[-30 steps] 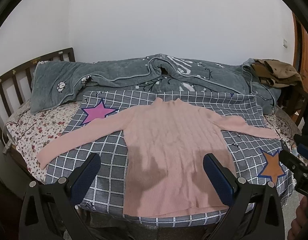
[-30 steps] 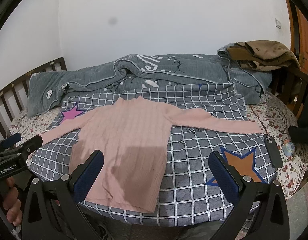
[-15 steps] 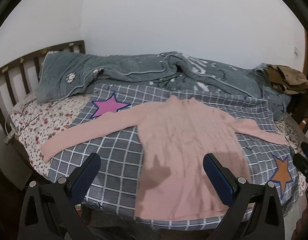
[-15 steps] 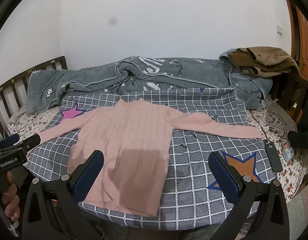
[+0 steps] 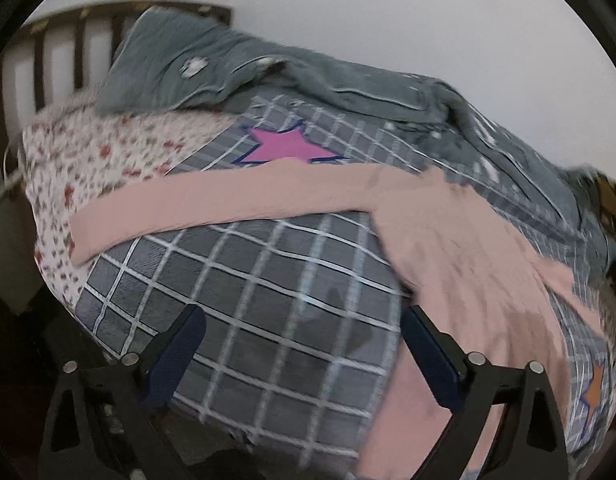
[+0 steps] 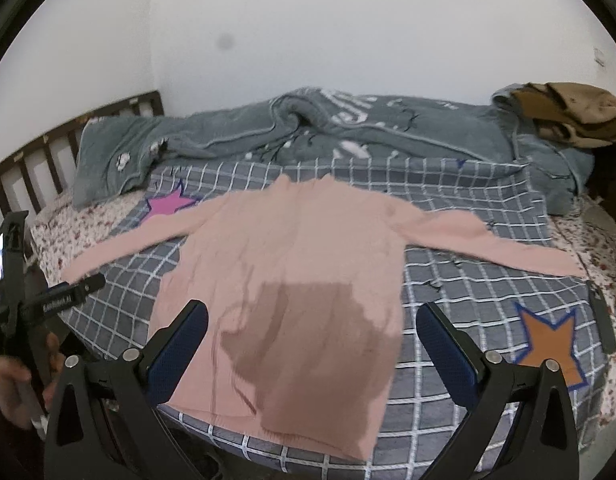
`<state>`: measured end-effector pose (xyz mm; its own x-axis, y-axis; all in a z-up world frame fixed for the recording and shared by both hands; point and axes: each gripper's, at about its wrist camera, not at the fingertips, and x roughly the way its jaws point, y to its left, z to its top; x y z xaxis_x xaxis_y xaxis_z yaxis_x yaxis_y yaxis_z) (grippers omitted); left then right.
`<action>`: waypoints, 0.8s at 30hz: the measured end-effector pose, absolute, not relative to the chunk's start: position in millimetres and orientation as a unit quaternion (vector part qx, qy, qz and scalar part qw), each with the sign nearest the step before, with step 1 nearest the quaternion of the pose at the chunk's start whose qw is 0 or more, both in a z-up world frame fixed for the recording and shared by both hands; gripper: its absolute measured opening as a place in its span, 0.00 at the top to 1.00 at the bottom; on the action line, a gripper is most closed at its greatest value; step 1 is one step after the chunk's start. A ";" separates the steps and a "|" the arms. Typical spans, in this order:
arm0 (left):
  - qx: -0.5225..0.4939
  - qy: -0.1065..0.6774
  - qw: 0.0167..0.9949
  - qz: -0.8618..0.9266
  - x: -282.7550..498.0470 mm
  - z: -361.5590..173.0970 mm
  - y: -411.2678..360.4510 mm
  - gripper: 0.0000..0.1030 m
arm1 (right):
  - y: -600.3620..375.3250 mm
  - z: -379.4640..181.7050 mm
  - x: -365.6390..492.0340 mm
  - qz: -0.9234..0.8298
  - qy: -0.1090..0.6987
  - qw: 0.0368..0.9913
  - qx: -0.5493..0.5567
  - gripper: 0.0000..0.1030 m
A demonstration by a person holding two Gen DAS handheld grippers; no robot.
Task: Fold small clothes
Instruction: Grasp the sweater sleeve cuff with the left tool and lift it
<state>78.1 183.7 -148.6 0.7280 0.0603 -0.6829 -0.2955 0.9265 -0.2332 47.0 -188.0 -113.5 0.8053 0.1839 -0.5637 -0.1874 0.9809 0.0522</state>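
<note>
- A pink sweater (image 6: 292,276) is spread flat on the checked sheet (image 6: 459,292), its hem at the bed's near edge at 6 o'clock.
- Bare checked sheet is seen beside the body, under the sleeve at 9 o'clock.
- A grey quilt (image 6: 347,128) is bunched along the far edge at 12 o'clock.
- The left hand-held gripper (image 5: 304,356) is wide apart, its jaws closing, over bare sheet; nothing is held.
- The right hand-held gripper (image 6: 311,352) is wide apart, its jaws closing, above the sweater's hem; nothing is gripped.
</note>
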 end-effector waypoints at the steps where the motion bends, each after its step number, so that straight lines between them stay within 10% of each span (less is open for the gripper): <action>1: -0.175 0.356 0.913 0.099 80.0 -151.9 191.0 0.08 | -184.4 -118.5 52.1 0.098 0.301 0.949 -0.005 0.15; 24: -0.387 0.302 0.848 0.200 117.6 -218.6 360.9 0.22 | -128.4 -163.9 144.0 0.152 0.306 0.939 -0.030 0.21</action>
<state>117.6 360.9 -218.6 0.7378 0.1061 -0.6666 -0.5733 0.6197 -0.5360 144.0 -128.4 -163.9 0.7670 0.2665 -0.5837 -0.3035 0.9522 0.0359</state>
